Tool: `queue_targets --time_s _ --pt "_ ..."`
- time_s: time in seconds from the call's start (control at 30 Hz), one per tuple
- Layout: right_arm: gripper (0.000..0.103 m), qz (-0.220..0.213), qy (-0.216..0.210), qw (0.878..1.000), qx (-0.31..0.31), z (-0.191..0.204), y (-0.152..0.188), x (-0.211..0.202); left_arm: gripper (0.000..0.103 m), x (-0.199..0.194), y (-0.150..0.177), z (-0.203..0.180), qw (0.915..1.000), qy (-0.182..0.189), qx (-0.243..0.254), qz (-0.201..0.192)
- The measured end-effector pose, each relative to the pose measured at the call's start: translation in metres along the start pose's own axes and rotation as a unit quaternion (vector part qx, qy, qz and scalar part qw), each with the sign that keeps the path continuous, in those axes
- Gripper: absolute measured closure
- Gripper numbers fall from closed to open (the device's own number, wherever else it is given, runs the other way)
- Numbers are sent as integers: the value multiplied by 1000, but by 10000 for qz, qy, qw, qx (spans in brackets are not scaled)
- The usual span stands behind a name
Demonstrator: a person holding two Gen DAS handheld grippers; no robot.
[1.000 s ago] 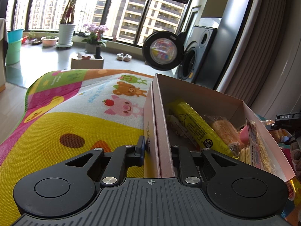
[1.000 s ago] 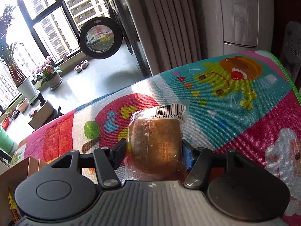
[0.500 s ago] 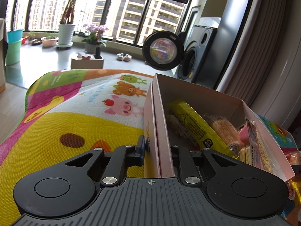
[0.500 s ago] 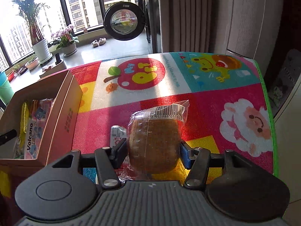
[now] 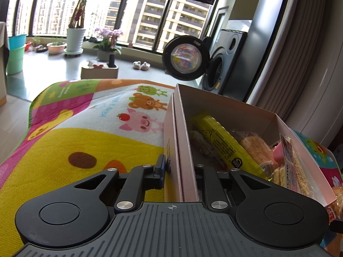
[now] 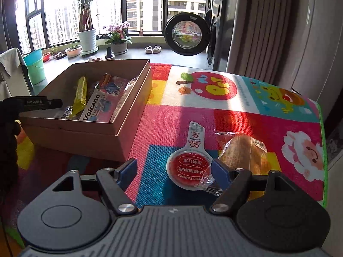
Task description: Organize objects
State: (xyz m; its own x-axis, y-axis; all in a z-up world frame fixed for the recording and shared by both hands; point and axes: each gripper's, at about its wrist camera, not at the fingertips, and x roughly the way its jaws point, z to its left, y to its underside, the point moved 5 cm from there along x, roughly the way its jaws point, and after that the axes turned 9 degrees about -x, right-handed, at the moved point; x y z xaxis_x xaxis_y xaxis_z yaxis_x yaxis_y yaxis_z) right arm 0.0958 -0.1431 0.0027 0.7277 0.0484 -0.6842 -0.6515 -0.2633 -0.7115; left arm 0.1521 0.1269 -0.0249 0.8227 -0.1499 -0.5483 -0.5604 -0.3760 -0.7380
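Right gripper (image 6: 173, 169): jaws spread wide, empty, just above the mat (image 6: 235, 115).
Red-lidded cup (image 6: 188, 168): on the mat between its fingers, possibly untouched.
Wrapped bread (image 6: 244, 152): beside the cup.
Left gripper (image 5: 180, 171): clamped on the cardboard box (image 5: 184, 141) wall.
Box contents: snack packets.

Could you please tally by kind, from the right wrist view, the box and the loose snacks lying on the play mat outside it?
cardboard box: 1
wrapped bread: 1
red-lidded cup: 1
Total: 3
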Motion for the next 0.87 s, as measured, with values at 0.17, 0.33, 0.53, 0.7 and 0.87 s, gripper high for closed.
queue_targets --time_s 0.17,0.33,0.53,0.7,0.87 --pt "27 187 319 9993 95 -14 3 21 85 0 0 0 10000 1 -3 3" --pt "26 282 -17 9976 637 -30 18 22 85 0 0 -1 10000 1 -3 13" --pt "25 212 61 9989 422 -19 9 31 85 0 0 0 10000 -6 7 0" --pt "41 332 -2 9988 357 -10 7 24 85 0 0 1 10000 -8 8 3" --pt "41 610 -81 9971 437 4 22 0 85 0 0 1 10000 -9 11 1"
